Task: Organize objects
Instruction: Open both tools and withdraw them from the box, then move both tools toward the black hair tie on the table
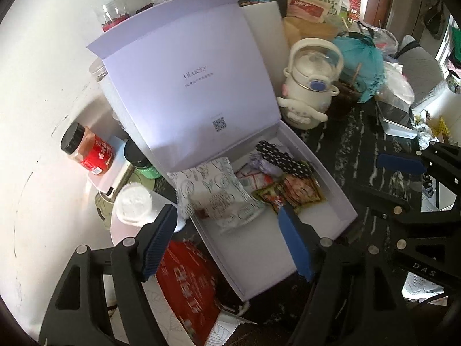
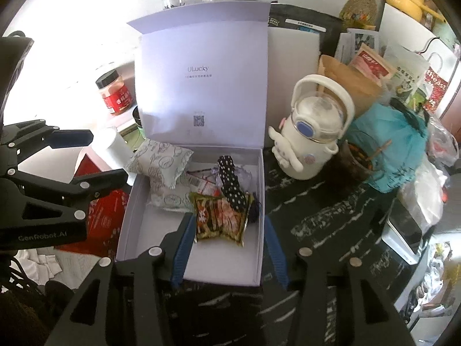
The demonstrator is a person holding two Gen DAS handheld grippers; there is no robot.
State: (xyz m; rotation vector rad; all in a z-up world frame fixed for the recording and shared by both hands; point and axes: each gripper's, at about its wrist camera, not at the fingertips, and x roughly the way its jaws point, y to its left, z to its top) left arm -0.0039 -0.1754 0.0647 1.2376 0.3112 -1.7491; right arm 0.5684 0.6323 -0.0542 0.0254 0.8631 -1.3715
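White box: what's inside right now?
The white box holds a white patterned pouch, a green-and-red snack packet, a black dotted cloth piece and small wrappers. Whatever lies under them is covered. The near half is bare.

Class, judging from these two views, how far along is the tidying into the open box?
Done: a snack packet, white pouch and dotted item lie in the box. In hand: nothing; left gripper and right gripper are both open and empty. Left: the red jar, cup and red packet are outside.
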